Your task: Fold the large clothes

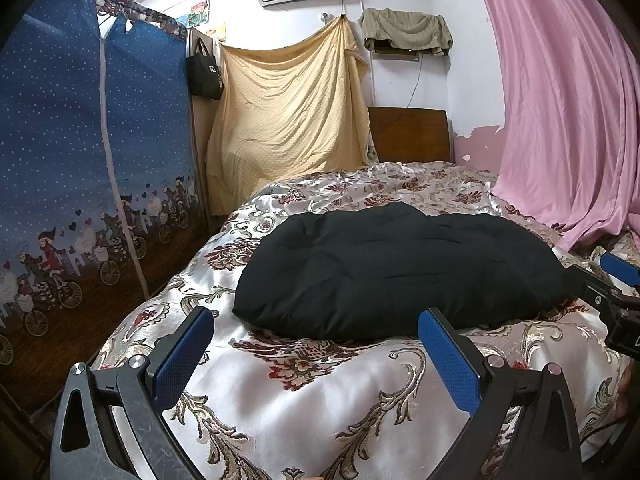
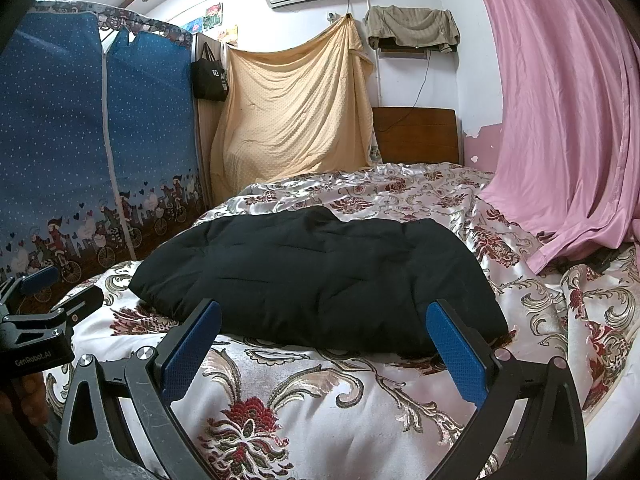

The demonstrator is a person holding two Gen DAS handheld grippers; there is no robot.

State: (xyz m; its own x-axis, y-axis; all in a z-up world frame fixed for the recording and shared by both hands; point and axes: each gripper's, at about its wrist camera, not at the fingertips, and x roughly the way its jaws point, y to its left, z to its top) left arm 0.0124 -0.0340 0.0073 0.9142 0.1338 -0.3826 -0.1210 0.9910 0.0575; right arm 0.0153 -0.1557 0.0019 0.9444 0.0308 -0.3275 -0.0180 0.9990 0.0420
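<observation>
A black padded garment (image 1: 400,272) lies in a folded bundle on the floral satin bedspread (image 1: 320,400); it also shows in the right wrist view (image 2: 320,276). My left gripper (image 1: 316,332) is open and empty, just short of the bundle's near edge. My right gripper (image 2: 324,320) is open and empty, its blue pads at the bundle's near edge, apart from the fabric. The right gripper shows at the right edge of the left wrist view (image 1: 616,280). The left gripper shows at the left edge of the right wrist view (image 2: 40,292).
A blue fabric wardrobe (image 1: 92,160) stands left of the bed. A pink curtain (image 1: 568,120) hangs on the right and drapes onto the bed. A yellow sheet (image 1: 288,112) and a wooden headboard (image 1: 408,134) are behind.
</observation>
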